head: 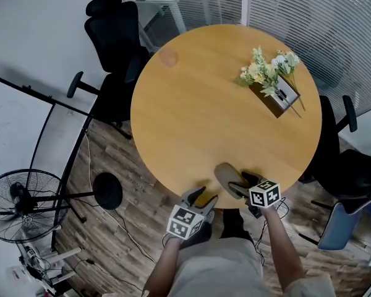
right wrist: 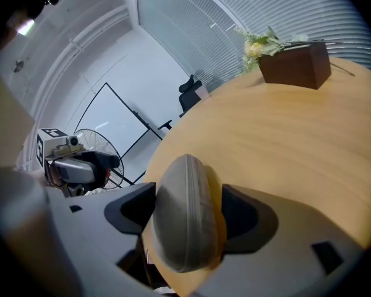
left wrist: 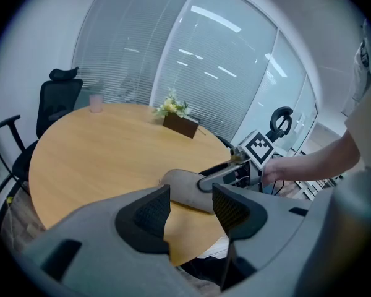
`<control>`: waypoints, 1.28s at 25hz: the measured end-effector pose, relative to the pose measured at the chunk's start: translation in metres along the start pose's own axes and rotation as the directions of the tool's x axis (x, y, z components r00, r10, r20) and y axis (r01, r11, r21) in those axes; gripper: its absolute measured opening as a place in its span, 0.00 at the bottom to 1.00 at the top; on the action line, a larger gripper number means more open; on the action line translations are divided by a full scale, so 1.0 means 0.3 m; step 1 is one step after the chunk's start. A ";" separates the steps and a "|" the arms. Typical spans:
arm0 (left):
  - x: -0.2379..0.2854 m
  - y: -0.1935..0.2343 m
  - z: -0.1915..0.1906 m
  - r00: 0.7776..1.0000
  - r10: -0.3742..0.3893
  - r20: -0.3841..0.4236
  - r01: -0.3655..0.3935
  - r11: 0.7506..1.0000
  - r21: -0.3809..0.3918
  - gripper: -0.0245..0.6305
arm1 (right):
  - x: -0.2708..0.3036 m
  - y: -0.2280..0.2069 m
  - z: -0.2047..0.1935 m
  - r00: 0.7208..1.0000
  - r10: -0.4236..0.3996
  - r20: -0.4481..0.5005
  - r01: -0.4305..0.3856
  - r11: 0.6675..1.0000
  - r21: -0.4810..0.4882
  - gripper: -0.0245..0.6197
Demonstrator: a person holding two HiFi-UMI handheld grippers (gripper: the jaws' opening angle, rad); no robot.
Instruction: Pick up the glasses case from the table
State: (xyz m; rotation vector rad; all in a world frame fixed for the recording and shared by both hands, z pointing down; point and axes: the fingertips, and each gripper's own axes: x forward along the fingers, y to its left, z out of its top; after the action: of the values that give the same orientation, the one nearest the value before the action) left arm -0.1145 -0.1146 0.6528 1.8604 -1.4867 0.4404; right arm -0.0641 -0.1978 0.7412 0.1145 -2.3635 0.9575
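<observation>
Right gripper view shows gap head view hides: glasses case (right wrist: 184, 215) loose between parted right gripper (right wrist: 186, 204) jaws; left gripper (left wrist: 191, 200) open, empty; flowers (head: 269, 70) upper right

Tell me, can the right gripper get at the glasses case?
Probably yes: the glasses case lies between the open jaws of the right gripper at the table edge, nothing in the way.

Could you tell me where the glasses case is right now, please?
In the head view, the glasses case lies at the round table's near edge, right of centre, between the right gripper's open jaws.
</observation>
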 end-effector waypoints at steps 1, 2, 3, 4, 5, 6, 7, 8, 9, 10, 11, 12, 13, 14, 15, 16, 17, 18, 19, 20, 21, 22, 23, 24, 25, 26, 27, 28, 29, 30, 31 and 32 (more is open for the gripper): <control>0.001 -0.002 0.000 1.000 -0.002 -0.001 0.002 1.000 0.001 0.37 | 0.003 0.004 -0.001 1.000 0.003 -0.003 -0.003 1.000 -0.003 0.55; 0.003 -0.003 0.000 1.000 -0.003 -0.001 0.003 1.000 0.002 0.37 | 0.006 0.007 -0.003 1.000 0.005 -0.007 -0.005 1.000 -0.006 0.55; 0.003 -0.004 0.000 1.000 -0.005 0.000 0.005 1.000 0.002 0.37 | 0.009 0.010 -0.007 1.000 0.008 -0.011 -0.008 1.000 -0.006 0.55; 0.002 -0.004 -0.001 1.000 -0.005 0.000 0.005 1.000 0.003 0.37 | 0.012 0.014 -0.011 1.000 0.012 -0.014 -0.012 1.000 -0.003 0.55; 0.001 -0.003 -0.002 1.000 -0.005 0.000 0.005 1.000 0.003 0.37 | 0.016 0.017 -0.015 1.000 0.016 -0.018 -0.016 1.000 0.002 0.55; -0.002 -0.001 -0.003 1.000 -0.004 0.000 0.004 1.000 0.002 0.37 | 0.018 0.020 -0.019 1.000 0.021 -0.021 -0.021 1.000 0.011 0.55; -0.004 0.001 -0.002 1.000 -0.002 0.001 0.002 1.000 0.002 0.37 | 0.021 0.021 -0.022 0.999 0.026 -0.024 -0.026 0.999 0.024 0.55; -0.006 0.003 -0.002 1.000 0.001 0.001 -0.001 1.000 0.001 0.37 | 0.022 0.022 -0.024 0.999 0.031 -0.025 -0.030 0.999 0.037 0.55; -0.007 0.004 -0.004 1.000 0.003 0.001 -0.003 1.000 0.000 0.37 | 0.024 0.022 -0.027 0.999 0.036 -0.026 -0.035 0.998 0.049 0.55; -0.008 0.006 -0.006 1.000 0.004 0.000 -0.004 1.000 0.000 0.37 | 0.025 0.022 -0.029 0.999 0.041 -0.026 -0.039 0.998 0.058 0.55; -0.009 0.007 -0.009 1.000 0.005 -0.002 -0.005 1.000 0.000 0.37 | 0.027 0.023 -0.031 0.999 0.044 -0.027 -0.043 0.997 0.063 0.55; -0.010 0.008 -0.013 1.000 0.006 -0.004 -0.006 1.000 0.000 0.37 | 0.028 0.025 -0.034 0.998 0.048 -0.028 -0.046 0.997 0.065 0.55; -0.012 0.009 -0.017 1.000 0.007 -0.007 -0.007 1.000 0.000 0.37 | 0.030 0.028 -0.035 0.998 0.050 -0.029 -0.048 0.997 0.064 0.55; -0.015 0.010 -0.019 1.000 0.008 -0.008 -0.008 1.000 0.001 0.37 | 0.032 0.031 -0.036 0.998 0.052 -0.032 -0.050 0.997 0.062 0.55; -0.018 0.010 -0.020 1.000 0.008 -0.008 -0.008 1.000 0.002 0.37 | 0.034 0.034 -0.036 0.998 0.054 -0.035 -0.052 0.997 0.061 0.55; -0.020 0.010 -0.020 1.000 0.009 -0.007 -0.009 1.000 0.003 0.37 | 0.036 0.037 -0.037 0.998 0.056 -0.040 -0.054 0.997 0.061 0.55; -0.023 0.010 -0.019 1.000 0.010 -0.005 -0.010 1.000 0.006 0.37 | 0.037 0.040 -0.038 0.997 0.059 -0.045 -0.056 0.997 0.061 0.55; -0.026 0.010 -0.018 1.000 0.012 -0.002 -0.012 1.000 0.008 0.37 | 0.039 0.044 -0.040 0.997 0.062 -0.048 -0.059 0.996 0.061 0.55; -0.028 0.011 -0.015 1.000 0.014 0.001 -0.014 1.000 0.011 0.37 | 0.041 0.048 -0.040 0.997 0.066 -0.050 -0.063 0.996 0.061 0.54; -0.028 0.013 -0.011 1.000 0.015 0.005 -0.015 1.000 0.012 0.36 | 0.043 0.051 -0.041 0.996 0.070 -0.051 -0.067 0.996 0.060 0.53; -0.028 0.014 -0.008 1.000 0.017 0.008 -0.017 1.000 0.012 0.35 | 0.045 0.054 -0.042 0.996 0.074 -0.051 -0.071 0.996 0.060 0.52; -0.027 0.013 -0.005 1.000 0.017 0.010 -0.017 1.000 0.013 0.35 | 0.046 0.057 -0.044 0.996 0.077 -0.052 -0.074 0.995 0.060 0.51; -0.026 0.012 -0.003 1.000 0.018 0.011 -0.018 1.000 0.014 0.35 | 0.047 0.059 -0.046 0.995 0.080 -0.052 -0.077 0.995 0.059 0.51; -0.026 0.010 -0.002 1.000 0.019 0.012 -0.019 1.000 0.015 0.35 | 0.049 0.061 -0.049 0.995 0.083 -0.054 -0.080 0.995 0.058 0.51; -0.027 0.009 -0.002 1.000 0.020 0.014 -0.020 1.000 0.018 0.34 | 0.050 0.063 -0.052 0.995 0.086 -0.057 -0.083 0.995 0.056 0.51; -0.029 0.007 0.000 1.000 0.023 0.018 -0.023 1.000 0.020 0.34 | 0.052 0.067 -0.055 0.994 0.090 -0.061 -0.086 0.995 0.056 0.50; -0.032 0.007 0.001 0.999 0.026 0.021 -0.026 0.999 0.023 0.34 | 0.055 0.071 -0.059 0.993 0.094 -0.065 -0.091 0.994 0.055 0.50; -0.035 0.008 0.002 0.999 0.028 0.023 -0.029 0.999 0.024 0.33 | 0.058 0.076 -0.062 0.993 0.100 -0.069 -0.096 0.994 0.054 0.50; -0.037 0.010 0.001 0.999 0.031 0.023 -0.031 0.999 0.024 0.33 | 0.062 0.080 -0.065 0.992 0.106 -0.073 -0.102 0.993 0.052 0.50; -0.040 0.012 0.000 0.999 0.032 0.022 -0.033 0.999 0.023 0.33 | 0.067 0.085 -0.067 0.991 0.111 -0.077 -0.108 0.993 0.050 0.50; -0.042 0.014 -0.003 0.999 0.033 0.021 -0.034 0.999 0.022 0.33 | 0.071 0.090 -0.070 0.990 0.116 -0.082 -0.112 0.993 0.046 0.50; -0.044 0.015 -0.007 0.999 0.034 0.021 -0.035 0.999 0.020 0.33 | 0.074 0.094 -0.073 0.989 0.118 -0.087 -0.115 0.993 0.040 0.50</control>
State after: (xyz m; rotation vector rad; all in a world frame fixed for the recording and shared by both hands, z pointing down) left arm -0.1221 -0.1043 0.6470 1.8626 -1.5355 0.4558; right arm -0.0799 -0.1595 0.7487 -0.0528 -2.2927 1.0377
